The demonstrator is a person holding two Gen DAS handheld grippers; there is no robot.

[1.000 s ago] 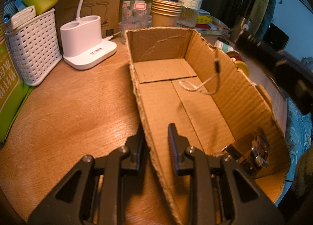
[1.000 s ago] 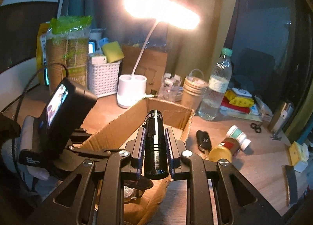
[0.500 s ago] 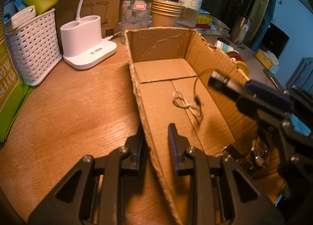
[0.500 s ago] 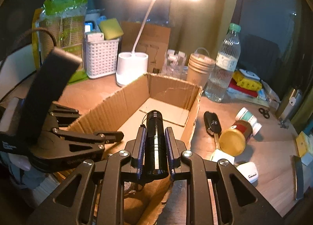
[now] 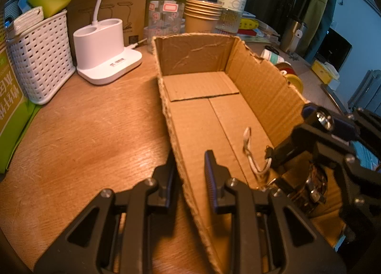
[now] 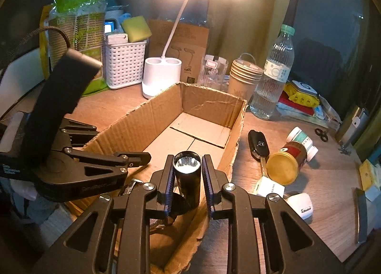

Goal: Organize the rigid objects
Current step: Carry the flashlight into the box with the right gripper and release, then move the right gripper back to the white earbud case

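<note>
The right gripper (image 6: 187, 178) was just opening its jaws around the black flashlight (image 6: 187, 174), which stood between them over the near end of the cardboard box (image 6: 209, 105), its lanyard (image 5: 252, 155) trailing on the box floor, while the left gripper (image 5: 190, 174) was clamped tight on the box's near side wall. A metallic item, too dim to identify, already lay in the box. The car key (image 6: 258, 143), the yellow-lidded jar (image 6: 283, 167) and the small white bottle (image 6: 302, 137) lay beyond on the table (image 6: 321, 190), so the sorting looked only partly done.

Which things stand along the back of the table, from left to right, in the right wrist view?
White basket → white lamp base → clear glass → stack of paper cups → water bottle.
</note>
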